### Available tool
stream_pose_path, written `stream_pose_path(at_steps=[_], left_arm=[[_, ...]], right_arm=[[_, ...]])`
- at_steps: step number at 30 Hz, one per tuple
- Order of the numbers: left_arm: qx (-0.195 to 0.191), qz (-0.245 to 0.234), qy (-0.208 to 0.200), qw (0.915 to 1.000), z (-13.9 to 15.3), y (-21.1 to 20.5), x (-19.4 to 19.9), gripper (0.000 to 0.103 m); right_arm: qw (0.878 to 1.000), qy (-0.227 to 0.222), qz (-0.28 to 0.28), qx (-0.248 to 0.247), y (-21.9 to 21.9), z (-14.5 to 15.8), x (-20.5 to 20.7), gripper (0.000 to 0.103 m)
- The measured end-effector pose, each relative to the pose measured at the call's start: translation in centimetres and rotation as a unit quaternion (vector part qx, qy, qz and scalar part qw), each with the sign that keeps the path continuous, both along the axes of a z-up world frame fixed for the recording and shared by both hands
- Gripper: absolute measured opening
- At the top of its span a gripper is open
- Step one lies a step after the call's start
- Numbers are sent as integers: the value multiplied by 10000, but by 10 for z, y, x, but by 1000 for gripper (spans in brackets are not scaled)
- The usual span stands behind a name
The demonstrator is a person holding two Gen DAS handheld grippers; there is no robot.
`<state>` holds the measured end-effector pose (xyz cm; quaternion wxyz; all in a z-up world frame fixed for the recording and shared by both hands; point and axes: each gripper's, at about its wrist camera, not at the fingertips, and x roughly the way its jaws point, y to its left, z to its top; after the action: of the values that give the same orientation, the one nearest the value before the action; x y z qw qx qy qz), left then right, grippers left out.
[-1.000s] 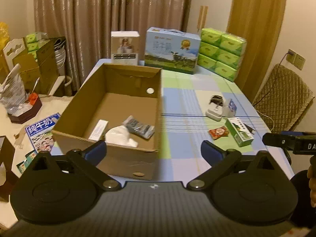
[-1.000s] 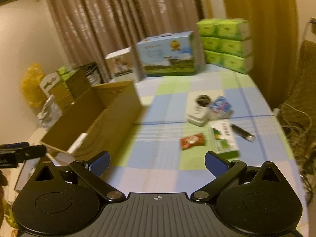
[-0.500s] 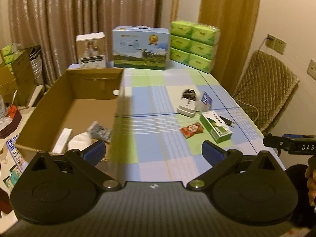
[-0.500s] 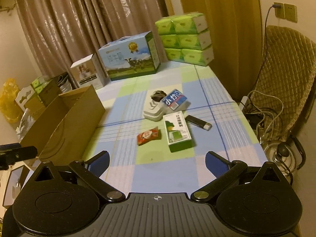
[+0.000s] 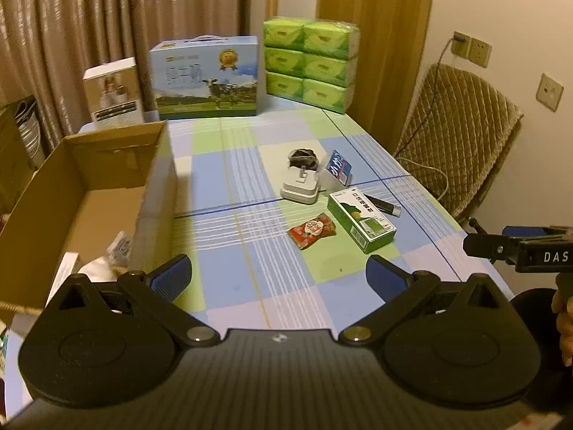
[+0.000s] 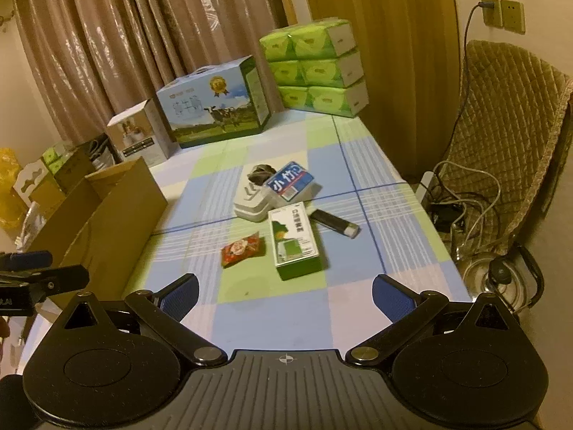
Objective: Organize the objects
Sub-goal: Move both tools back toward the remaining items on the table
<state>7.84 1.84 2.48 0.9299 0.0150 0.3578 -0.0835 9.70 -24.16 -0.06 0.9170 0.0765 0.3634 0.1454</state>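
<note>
Long table under a checked cloth of blue, green and pale lilac squares [image 5: 250,165], set in a warm-lit room with brown pleated curtains [image 5: 107,18] at 12 o'clock and a mustard drape [image 5: 376,36] at 1 o'clock. Quilted tan chair [image 5: 458,136] at 2 o'clock beside the table, wall sockets above it, a tangle of cables on the floor in the right wrist view.

Open brown cardboard carton [image 5: 89,186] at 9 o'clock on the table, holding a white crumpled tissue, a white flat pack and a small grey packet. Blue-and-green milk gift case with a cow picture and carry handle [image 5: 206,77] at 12 o'clock along the far edge; stack of six bright green tissue packs [image 5: 309,62] just right of it; white upright carton with a photo of a woman [image 5: 112,95] to its left.

Loose things at the table's middle, near one another: green-and-white oblong box with Chinese print [image 5: 361,223], white plastic dock with a dark coiled thing on top [image 5: 301,184], blue-and-white soft pack marked "小竹" [image 6: 289,181] leaning on the dock, red crinkled snack sachet [image 5: 312,230], black stick with a pale end [image 5: 383,205].

Left gripper [image 5: 277,275] spread wide, holding nothing, low over the near edge. Right gripper [image 6: 284,292] likewise wide apart and bare; "DAS" legible on its side in the left wrist view.
</note>
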Motion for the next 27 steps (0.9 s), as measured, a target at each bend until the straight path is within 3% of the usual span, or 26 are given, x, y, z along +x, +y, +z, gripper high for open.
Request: stream_pose_path(at_steps=[18, 22, 27], left_arm=[[304, -482, 240, 9981, -40, -30, 76, 101], [375, -597, 339, 9969, -57, -36, 92, 101], [580, -652, 530, 9948, -81, -41, 113, 99]], right_arm=[[9995, 113, 154, -257, 2, -24, 61, 99], [9987, 294, 294, -294, 9, -35, 82, 84], [9964, 435, 602, -401, 24, -52, 110, 78]])
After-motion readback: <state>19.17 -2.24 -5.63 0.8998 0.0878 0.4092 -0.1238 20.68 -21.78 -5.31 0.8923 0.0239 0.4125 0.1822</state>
